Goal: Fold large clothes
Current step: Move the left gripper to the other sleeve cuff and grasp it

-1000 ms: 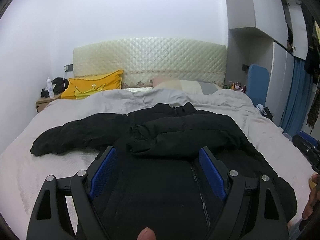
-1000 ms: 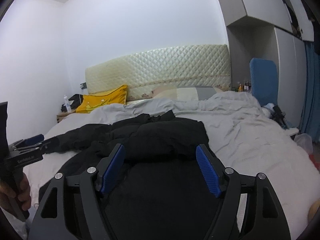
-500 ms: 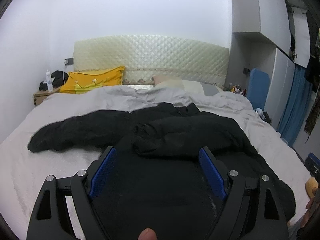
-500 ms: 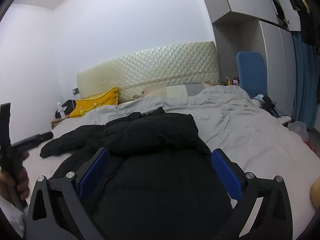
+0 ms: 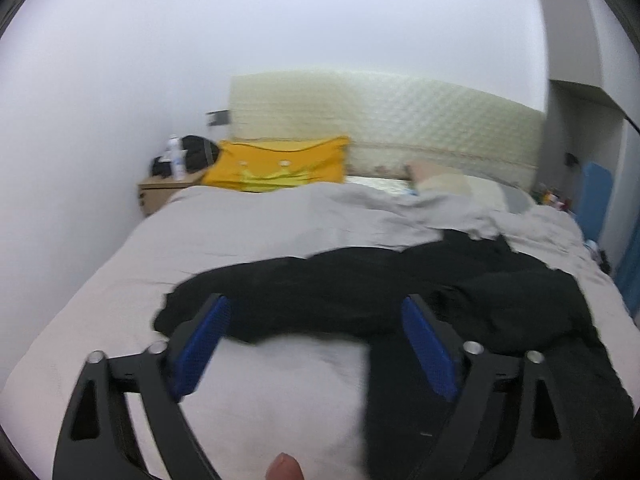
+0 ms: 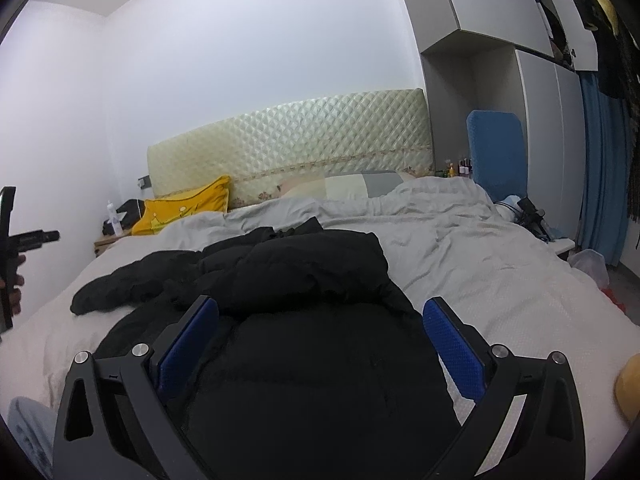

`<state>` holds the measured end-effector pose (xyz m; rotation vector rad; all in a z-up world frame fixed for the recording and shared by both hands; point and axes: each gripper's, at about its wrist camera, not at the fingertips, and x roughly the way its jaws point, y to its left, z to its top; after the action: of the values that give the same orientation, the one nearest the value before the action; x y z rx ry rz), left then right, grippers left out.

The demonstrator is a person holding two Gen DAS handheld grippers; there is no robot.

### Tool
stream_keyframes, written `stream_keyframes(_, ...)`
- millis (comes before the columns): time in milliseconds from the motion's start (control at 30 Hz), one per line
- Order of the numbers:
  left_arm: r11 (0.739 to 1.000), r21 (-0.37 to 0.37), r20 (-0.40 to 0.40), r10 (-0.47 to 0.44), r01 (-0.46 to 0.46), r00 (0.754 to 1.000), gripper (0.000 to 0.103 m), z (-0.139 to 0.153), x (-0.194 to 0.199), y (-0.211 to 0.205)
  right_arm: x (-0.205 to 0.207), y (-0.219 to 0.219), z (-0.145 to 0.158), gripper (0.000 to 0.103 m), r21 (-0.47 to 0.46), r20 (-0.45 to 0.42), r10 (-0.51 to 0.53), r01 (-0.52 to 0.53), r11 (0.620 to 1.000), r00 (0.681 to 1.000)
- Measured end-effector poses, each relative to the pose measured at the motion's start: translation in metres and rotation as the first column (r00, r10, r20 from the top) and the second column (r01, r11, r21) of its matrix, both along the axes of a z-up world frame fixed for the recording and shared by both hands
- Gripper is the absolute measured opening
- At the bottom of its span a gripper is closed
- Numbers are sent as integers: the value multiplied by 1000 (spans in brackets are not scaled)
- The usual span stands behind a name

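A black padded jacket (image 6: 304, 320) lies spread on the bed, one sleeve folded across its chest, the other sleeve (image 5: 280, 292) stretched out to the left. My left gripper (image 5: 316, 320) is open and empty, hovering near the cuff end of the stretched sleeve. My right gripper (image 6: 320, 320) is open and empty above the jacket's body. The left gripper's handle (image 6: 16, 248) shows at the left edge of the right wrist view.
The bed has a pale grey cover (image 6: 500, 280), a quilted cream headboard (image 6: 288, 152) and a yellow pillow (image 5: 280, 164). A wooden nightstand (image 5: 164, 192) with a bottle stands at the far left. A blue chair (image 6: 496, 152), wardrobe and blue curtain are on the right.
My left gripper has swung left, from over the jacket's body to the outstretched sleeve. My right gripper has opened wider and stays over the jacket's body.
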<state>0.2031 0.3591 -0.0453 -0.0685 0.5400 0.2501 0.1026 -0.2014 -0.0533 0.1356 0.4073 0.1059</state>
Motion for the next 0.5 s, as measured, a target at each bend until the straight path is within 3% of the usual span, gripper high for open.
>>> stream_keyframes(67,999,-7,-14,37,-37,999,103,-8,5,29,2,3,-2,103,-8,-9,5,-5,1000,1000)
stream_keyframes(333,976,-191,-94,91,-108,991,103,-71,25,133,8,11,-8,103,-18,-47,12,-13,1000,999)
stream_keyframes(433,947,-285,-111,119,-146,987,103,-99,30,170,10,14,-10,103,-24,-58,5,-6,1000,998)
stream_keyframes(500,910,-373,-121,148,-183,982,103,-120,34,201,13,17,-11,103,-25,-67,-4,2,1000,998)
